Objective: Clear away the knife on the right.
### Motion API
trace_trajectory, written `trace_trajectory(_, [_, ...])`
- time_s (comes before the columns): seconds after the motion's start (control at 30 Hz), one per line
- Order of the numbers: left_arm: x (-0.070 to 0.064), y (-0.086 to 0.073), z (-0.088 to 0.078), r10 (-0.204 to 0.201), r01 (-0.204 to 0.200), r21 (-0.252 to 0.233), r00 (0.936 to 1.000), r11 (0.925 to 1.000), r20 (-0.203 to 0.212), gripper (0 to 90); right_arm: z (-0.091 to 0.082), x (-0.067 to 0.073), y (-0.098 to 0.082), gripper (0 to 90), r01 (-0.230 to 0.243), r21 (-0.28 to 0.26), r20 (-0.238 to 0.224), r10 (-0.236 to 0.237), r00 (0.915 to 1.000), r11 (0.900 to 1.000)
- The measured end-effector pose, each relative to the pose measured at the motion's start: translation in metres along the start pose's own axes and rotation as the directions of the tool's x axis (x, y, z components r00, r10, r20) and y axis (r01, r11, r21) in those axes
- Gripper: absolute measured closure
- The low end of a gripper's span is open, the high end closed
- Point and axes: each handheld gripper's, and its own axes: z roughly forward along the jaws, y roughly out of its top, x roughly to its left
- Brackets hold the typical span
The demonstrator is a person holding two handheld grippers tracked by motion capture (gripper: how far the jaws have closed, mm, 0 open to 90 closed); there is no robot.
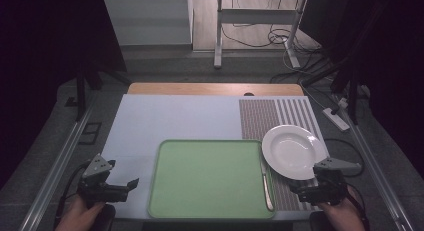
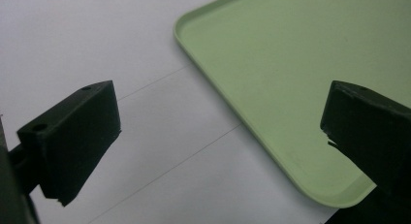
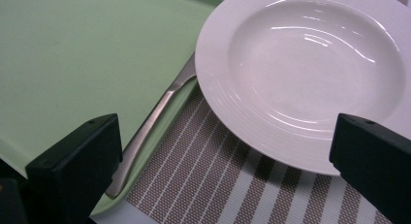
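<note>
- The right gripper (image 1: 305,188) hovers with jaws spread just short of the white soup plate (image 1: 294,151), which lies on the striped placemat (image 1: 280,118), its rim overlapping the green tray (image 1: 210,178).
- The left gripper (image 1: 131,187), also spread and empty, waits beside the tray's left edge.
- Judged step: approach. Next, the right jaws need to close on the plate's near rim, clear of the knife (image 1: 266,183).

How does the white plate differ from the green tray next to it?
The plate is round, white and glossy; the tray is a matte green rectangle with rounded corners. The tray is the larger of the two. The plate dips into a deep centre, while the tray is flat with a low rim. A knife lies along the tray's right edge; the plate holds nothing. Both rest flat on the table.
</note>
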Motion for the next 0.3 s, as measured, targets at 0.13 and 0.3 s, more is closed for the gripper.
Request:
trace_trajectory(0.13, [0.0002, -0.0003, -0.0003, -0.001, 0.001, 0.0, 1.0, 1.0, 0.0, 1.0, -0.0023, 0.0, -0.0019, 0.0, -0.003, 0.002, 0.009, 0.003, 1.0, 1.0])
trace_trajectory(0.3, [0.0006, 0.0001, -0.0002, -0.006, 0.006, -0.005, 1.0, 1.0, 0.004, 1.0, 0.0012, 0.001, -0.001, 0.0, 0.008, 0.034, 0.008, -0.009, 0.9999, 0.999])
